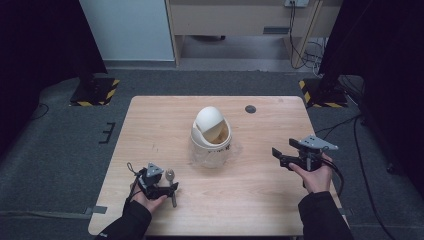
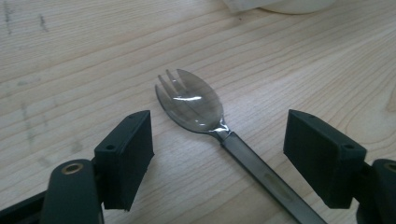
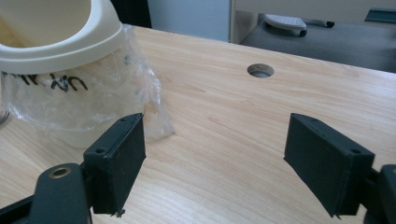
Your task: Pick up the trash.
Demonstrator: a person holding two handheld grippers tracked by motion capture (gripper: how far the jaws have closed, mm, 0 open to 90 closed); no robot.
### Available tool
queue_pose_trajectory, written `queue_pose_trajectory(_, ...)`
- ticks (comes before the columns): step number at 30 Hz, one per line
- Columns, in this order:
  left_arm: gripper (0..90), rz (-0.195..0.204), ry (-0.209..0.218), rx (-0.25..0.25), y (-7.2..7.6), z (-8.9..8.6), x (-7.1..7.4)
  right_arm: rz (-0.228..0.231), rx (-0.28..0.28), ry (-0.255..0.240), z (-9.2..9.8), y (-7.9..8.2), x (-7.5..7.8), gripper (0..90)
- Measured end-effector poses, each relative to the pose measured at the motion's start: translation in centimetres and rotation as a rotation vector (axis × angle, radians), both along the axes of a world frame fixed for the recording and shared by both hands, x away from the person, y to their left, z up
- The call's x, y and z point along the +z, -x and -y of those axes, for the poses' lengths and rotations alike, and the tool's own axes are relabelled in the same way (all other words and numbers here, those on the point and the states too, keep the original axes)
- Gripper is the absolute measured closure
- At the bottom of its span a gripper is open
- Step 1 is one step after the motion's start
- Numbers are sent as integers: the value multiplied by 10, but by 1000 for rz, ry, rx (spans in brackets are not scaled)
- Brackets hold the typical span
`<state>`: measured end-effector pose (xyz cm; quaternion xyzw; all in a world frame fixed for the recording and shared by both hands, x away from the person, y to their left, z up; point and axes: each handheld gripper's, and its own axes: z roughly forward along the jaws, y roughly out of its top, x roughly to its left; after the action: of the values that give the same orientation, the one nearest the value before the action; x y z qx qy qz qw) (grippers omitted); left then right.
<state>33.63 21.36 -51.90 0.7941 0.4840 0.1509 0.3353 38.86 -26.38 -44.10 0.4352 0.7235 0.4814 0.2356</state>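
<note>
Left gripper view: my wide-open, empty left gripper point(image 2: 219, 158) straddles the spork point(image 2: 196, 105) at centre frame; its slick handle may skid when squeezed.

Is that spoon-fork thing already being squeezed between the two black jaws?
No. In the left gripper view the spork lies flat on the table with the left gripper open, jaws apart on either side of its handle.
</note>
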Motion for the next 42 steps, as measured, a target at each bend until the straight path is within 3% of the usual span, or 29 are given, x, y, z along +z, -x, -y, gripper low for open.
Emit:
queue_pose_trajectory(6, 306, -15, -53, -15, -1, 2, -2, 1, -3, 0, 1, 1, -2, 210)
queue_pose_trajectory(20, 755, -21, -83, 0, -7, -13, 2, -20, -22, 9, 6, 2, -11, 217)
queue_pose_trajectory(22, 789, -24, -76, -6, -8, -14, 2, -24, -15, 18, 6, 2, -12, 218)
queue_pose_trajectory(30, 792, -41, -46, -41, -8, -15, 3, -24, -17, 13, 6, 1, -13, 221)
queue_pose_trajectory(38, 792, 74, 6, -99, -3, -12, 21, -19, -19, -2, 9, 2, -11, 222)
queue_pose_trajectory(42, 792, 134, 54, -119, 1, -10, 30, -18, -23, -23, 10, 2, -10, 222)
